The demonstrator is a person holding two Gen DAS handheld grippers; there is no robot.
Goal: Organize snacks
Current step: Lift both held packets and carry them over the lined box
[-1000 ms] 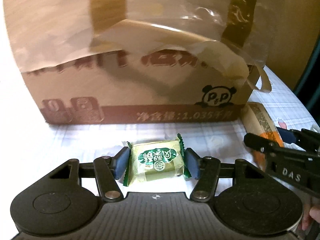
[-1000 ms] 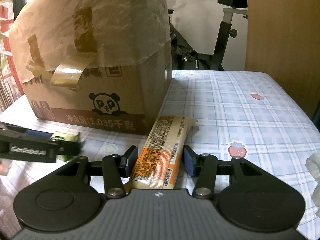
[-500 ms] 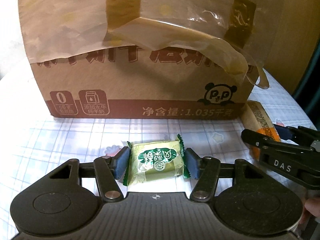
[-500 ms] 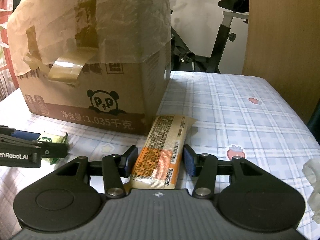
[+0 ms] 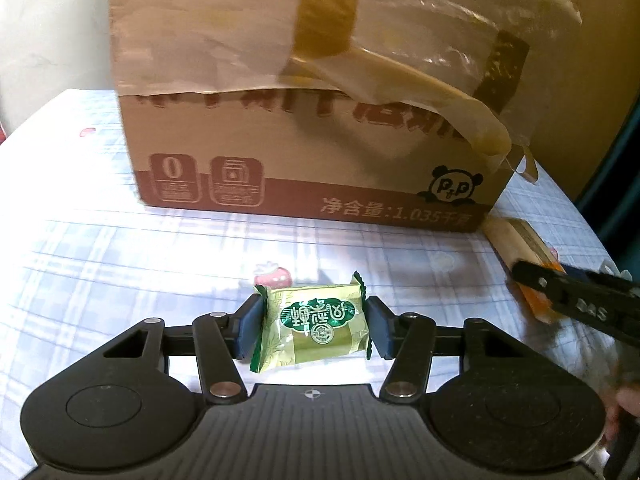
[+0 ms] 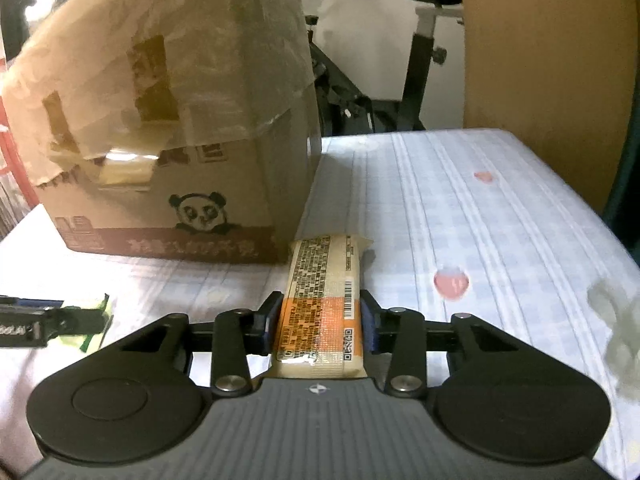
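A green snack packet (image 5: 320, 332) sits between the fingers of my left gripper (image 5: 313, 316). The jaws are closing and the pads press on its wrapper ends, just above the checked tablecloth (image 5: 120, 280). My right gripper (image 6: 320, 308) is shut on a long orange-and-cream snack bar (image 6: 324, 272), whose far end lies by the corner of the cardboard box (image 6: 180, 128). That box (image 5: 304, 128) stands behind both snacks, with loose plastic film and tape over its top. The right gripper's finger (image 5: 560, 292) shows at the right of the left wrist view.
An exercise bike (image 6: 420, 40) and a wooden panel (image 6: 540, 80) stand behind the table's far edge. A white crumpled thing (image 6: 616, 312) lies at the right edge. Strawberry prints dot the cloth (image 6: 480, 220).
My left gripper has drawn back and to the left with the green packet, so the box looks smaller. The right gripper's pads have closed in on the snack bar.
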